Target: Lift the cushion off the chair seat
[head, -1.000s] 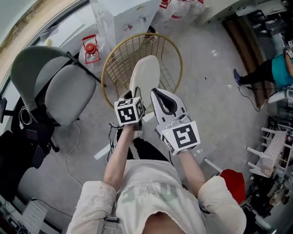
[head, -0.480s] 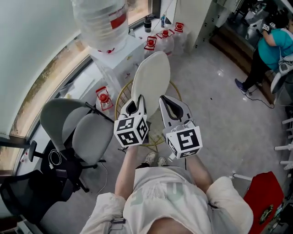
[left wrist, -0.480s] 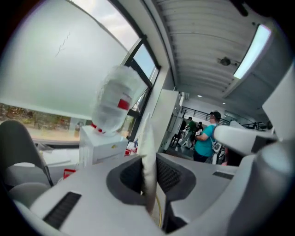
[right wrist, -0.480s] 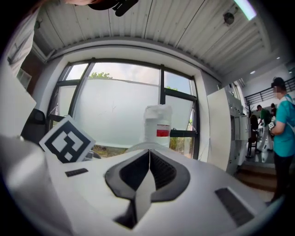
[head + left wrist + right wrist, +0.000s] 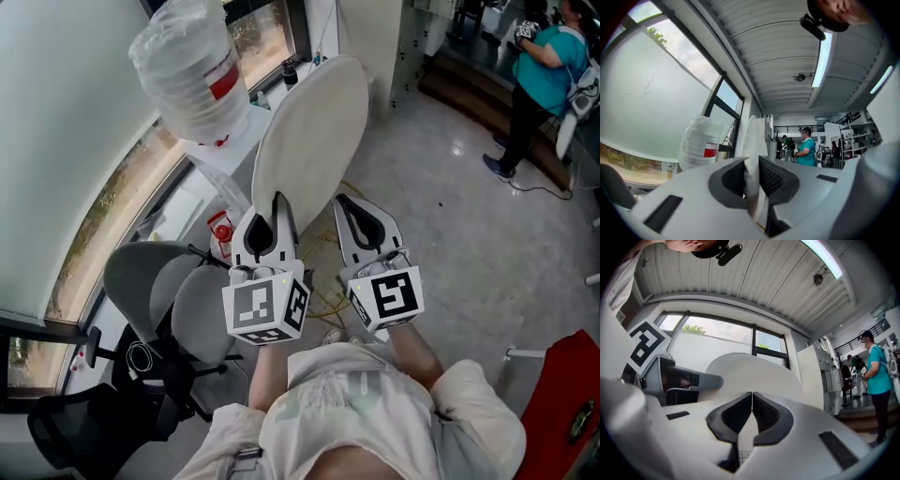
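Cushion (image 5: 314, 141) — matt cloth, seemingly; floor (image 5: 469, 234) glossy.

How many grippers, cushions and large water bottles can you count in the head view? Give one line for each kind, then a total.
Grippers: 2 (left gripper, right gripper)
Cushions: 1 (cushion)
Water bottles: 1 (water bottle)
Total: 4

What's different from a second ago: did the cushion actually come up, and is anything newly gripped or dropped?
Both grippers have risen. The cushion went up with the left gripper, from low over the gold wire chair to level with the water bottle. Nothing was taken or let go. Unchanged: the left gripper stays clamped on the cushion's edge, and the right gripper stays shut and empty beside it.
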The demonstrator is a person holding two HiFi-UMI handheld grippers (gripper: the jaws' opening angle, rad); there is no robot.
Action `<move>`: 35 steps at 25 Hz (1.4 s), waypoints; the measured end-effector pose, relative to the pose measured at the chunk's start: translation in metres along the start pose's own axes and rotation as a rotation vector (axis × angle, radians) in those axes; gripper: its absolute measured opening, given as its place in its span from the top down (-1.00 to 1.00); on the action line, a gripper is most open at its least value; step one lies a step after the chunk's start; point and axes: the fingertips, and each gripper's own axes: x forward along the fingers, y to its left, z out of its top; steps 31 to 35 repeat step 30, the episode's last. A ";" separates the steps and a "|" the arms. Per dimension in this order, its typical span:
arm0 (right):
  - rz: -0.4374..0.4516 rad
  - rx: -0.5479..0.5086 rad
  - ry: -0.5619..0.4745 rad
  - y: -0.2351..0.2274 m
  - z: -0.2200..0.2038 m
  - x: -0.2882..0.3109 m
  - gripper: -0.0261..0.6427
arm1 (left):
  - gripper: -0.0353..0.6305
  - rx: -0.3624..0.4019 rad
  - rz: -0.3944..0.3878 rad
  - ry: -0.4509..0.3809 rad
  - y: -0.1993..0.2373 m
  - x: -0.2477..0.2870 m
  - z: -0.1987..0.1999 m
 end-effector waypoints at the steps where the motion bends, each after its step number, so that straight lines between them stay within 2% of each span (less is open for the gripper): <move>1: -0.004 0.002 -0.006 -0.002 0.002 -0.002 0.87 | 0.74 -0.001 -0.005 -0.003 -0.003 -0.001 0.003; 7: -0.035 -0.005 -0.007 -0.009 0.007 -0.008 0.87 | 0.74 0.013 -0.015 0.010 -0.012 -0.005 0.007; 35: -0.023 -0.027 -0.021 0.009 0.019 -0.015 0.87 | 0.74 0.016 -0.002 -0.012 -0.004 -0.021 0.014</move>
